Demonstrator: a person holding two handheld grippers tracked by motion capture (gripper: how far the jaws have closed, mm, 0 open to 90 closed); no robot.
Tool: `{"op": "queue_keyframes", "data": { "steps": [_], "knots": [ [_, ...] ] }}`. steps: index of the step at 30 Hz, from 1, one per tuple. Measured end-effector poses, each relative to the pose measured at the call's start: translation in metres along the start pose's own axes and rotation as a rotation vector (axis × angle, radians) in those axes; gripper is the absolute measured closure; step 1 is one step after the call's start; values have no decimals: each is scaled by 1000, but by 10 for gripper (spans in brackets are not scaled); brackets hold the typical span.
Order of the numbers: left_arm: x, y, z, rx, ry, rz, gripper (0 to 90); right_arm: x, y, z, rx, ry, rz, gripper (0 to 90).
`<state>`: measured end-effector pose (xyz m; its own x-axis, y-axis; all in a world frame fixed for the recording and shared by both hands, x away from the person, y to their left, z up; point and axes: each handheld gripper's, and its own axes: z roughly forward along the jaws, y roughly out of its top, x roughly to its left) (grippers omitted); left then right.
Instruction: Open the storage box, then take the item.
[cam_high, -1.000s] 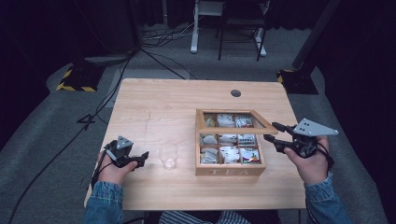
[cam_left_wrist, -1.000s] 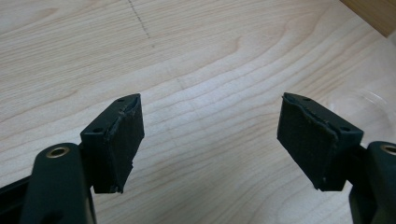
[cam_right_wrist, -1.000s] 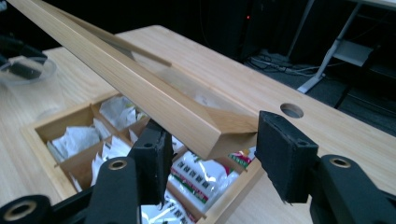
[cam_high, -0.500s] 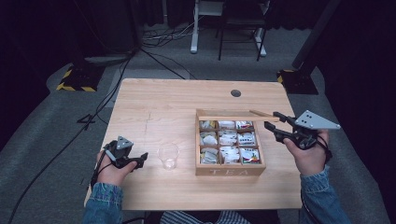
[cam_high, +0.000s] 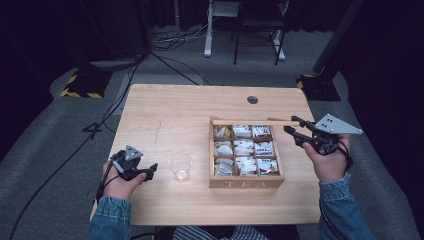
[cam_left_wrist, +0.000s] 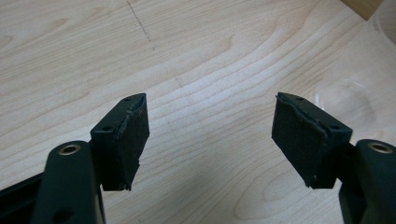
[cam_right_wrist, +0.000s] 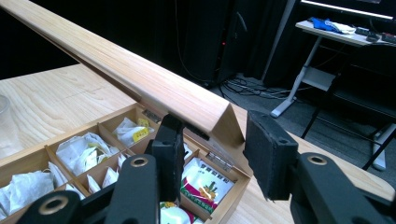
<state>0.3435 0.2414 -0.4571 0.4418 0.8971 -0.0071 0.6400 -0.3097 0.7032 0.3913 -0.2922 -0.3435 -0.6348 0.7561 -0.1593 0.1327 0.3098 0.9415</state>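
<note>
A wooden tea box (cam_high: 245, 184) marked TEA sits right of the table's middle, its compartments full of tea bags (cam_high: 245, 147). Its lid (cam_high: 250, 122) stands raised along the back edge. My right gripper (cam_high: 292, 125) is at the lid's right end; its jaws have just been closing and are shut on the lid (cam_right_wrist: 140, 79), one jaw under it and one beside its corner (cam_right_wrist: 217, 144). My left gripper (cam_high: 152, 169) rests at the front left, open over bare wood (cam_left_wrist: 210, 135); its jaws have closed slightly with nothing between them.
A clear plastic cup (cam_high: 180, 166) stands between the left gripper and the box, and its base shows faintly (cam_left_wrist: 345, 98). The wooden table (cam_high: 165, 115) has a cable hole (cam_high: 252, 99) at the back. Dark floor, cables and a desk frame lie beyond.
The right hand has lifted the lid's right end up and back, swinging the lid from tilted to upright. The left hand has stayed put.
</note>
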Motion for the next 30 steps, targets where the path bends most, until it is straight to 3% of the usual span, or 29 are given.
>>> {"op": "queue_keyframes", "data": {
  "steps": [9, 16, 19, 23, 28, 30],
  "knots": [
    [-14, 16, -17, -40, -27, 59, 282, -1, 1, 1, -3, 0, 11, 585],
    [-20, 25, -25, -53, -49, 64, 284, -1, 0, 1, -2, 0, 10, 585],
    [-27, 32, -32, -80, -71, 67, 284, 0, 0, 0, -1, -1, 11, 584],
    [-34, 38, -37, -96, -87, 96, 284, 1, 0, 0, 4, -3, 10, 584],
    [-51, 48, -39, -110, -122, 133, 284, 1, 0, 0, 6, -5, 10, 584],
    [-64, 54, -38, -119, -157, 147, 285, 1, 1, 0, 7, -7, 12, 584]
  ]
}}
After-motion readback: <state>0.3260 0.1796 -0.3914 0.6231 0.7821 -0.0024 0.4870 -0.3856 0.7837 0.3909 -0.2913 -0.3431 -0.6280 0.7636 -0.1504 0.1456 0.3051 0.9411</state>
